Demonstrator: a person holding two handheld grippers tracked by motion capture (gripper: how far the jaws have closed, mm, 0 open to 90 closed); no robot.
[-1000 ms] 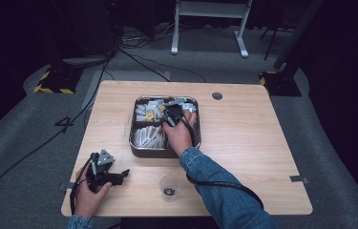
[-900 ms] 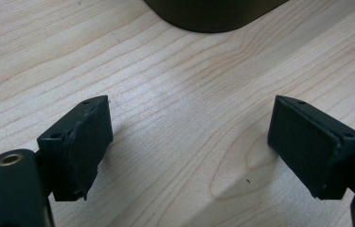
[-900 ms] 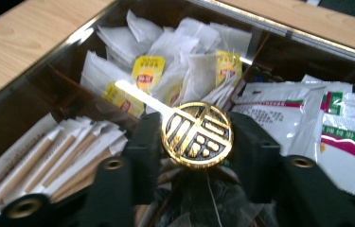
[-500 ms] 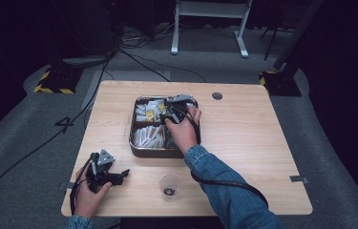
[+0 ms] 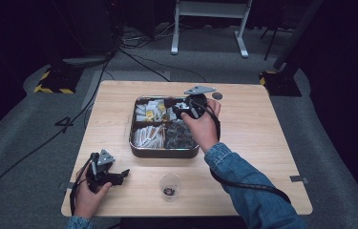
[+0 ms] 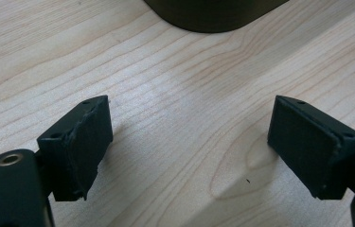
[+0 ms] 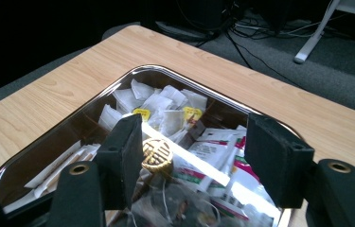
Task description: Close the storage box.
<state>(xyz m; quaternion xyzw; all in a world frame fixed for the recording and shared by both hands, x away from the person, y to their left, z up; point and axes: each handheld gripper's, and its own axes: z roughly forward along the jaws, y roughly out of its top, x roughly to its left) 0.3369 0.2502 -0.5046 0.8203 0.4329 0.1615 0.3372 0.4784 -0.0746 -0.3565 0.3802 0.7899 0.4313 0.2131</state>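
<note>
Black right tongs [image 7: 194,156], just opening, hang half-spread above the metal tray [image 7: 38,146], gripping nothing.

Tray [image 5: 141,151]: dark metal, shiny rim;
Tea bags [image 7: 158,106]: white, yellow tags;
Sachets [image 7: 213,153]: white with red print;
Knob [image 7: 156,153]: gold, patterned;
Table [image 5: 257,143]: pale wood grain;
Sleeve [image 5: 243,183]: blue denim

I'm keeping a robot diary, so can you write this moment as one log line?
left gripper: open, on table | right gripper: jaws just opening, nothing held, above tin | cup: near front edge
</note>
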